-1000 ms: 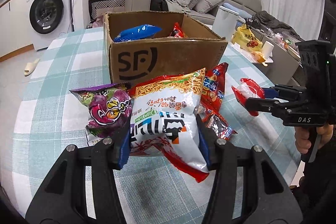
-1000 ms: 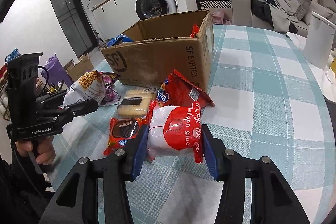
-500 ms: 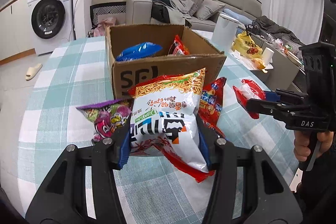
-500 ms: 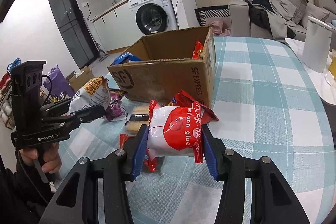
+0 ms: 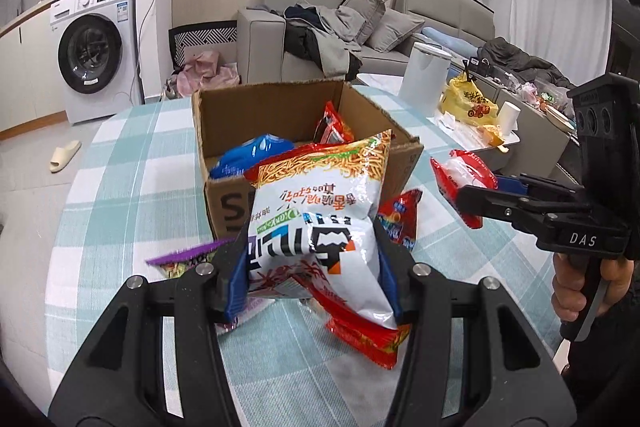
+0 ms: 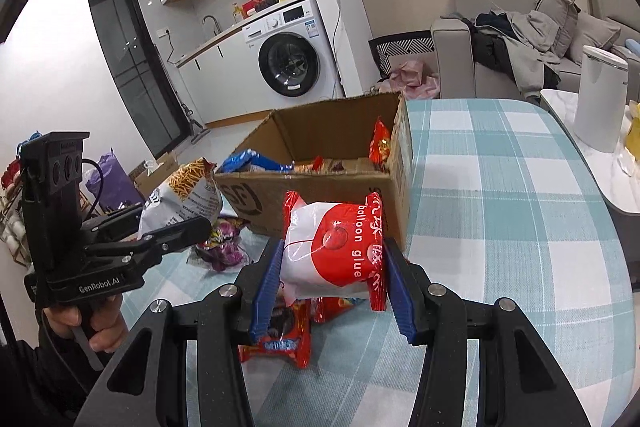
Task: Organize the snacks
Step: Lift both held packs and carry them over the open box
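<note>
Clamping a white noodle-snack bag (image 5: pixel 316 227) lifted above the checked tablecloth (image 5: pixel 120 211), the left gripper (image 5: pixel 312 275) faces the open cardboard box (image 5: pixel 224 187) at twelve o'clock, while the right gripper (image 6: pixel 332 287) pinches a red-and-white balloon glue packet (image 6: pixel 336 251) near the box's front wall.

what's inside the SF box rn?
In the cardboard box: a blue bag, a red packet leaning on the far wall, and small packets on the floor. The near wall hides the rest.
</note>
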`<move>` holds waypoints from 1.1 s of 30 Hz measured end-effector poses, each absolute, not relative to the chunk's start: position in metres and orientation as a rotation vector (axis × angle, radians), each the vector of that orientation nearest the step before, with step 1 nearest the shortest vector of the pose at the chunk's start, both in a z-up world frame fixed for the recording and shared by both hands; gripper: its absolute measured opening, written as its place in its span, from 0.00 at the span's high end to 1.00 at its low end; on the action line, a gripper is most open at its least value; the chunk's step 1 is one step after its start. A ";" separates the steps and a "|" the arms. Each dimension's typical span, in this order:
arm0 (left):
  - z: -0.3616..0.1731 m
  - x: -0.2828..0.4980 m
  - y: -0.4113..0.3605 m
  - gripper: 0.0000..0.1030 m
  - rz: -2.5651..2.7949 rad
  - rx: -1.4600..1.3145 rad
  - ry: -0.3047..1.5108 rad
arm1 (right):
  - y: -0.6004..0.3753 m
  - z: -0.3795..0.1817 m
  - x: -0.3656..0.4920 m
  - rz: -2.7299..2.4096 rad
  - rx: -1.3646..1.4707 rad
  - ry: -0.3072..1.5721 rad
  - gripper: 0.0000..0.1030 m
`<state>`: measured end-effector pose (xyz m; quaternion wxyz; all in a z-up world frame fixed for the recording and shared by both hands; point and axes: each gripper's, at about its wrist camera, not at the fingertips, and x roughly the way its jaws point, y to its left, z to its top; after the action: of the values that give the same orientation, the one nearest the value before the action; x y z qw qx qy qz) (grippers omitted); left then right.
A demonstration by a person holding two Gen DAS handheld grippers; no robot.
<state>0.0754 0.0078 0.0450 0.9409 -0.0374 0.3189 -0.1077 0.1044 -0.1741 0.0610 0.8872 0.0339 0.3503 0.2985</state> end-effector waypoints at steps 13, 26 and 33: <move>0.065 0.109 -0.004 0.52 -0.216 -0.074 0.628 | -0.161 0.075 0.128 0.608 0.113 0.720 0.52; 0.070 0.141 -0.002 0.52 -0.196 -0.088 0.627 | -0.152 0.083 0.145 0.624 0.139 0.706 0.52; 0.060 0.160 0.005 0.52 -0.173 -0.096 0.643 | -0.139 0.087 0.158 0.637 0.133 0.704 0.52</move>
<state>0.1603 0.0048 0.0601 0.9439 -0.0471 0.3157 -0.0851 0.1583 -0.1393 0.0868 0.8873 0.0639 0.3386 0.3066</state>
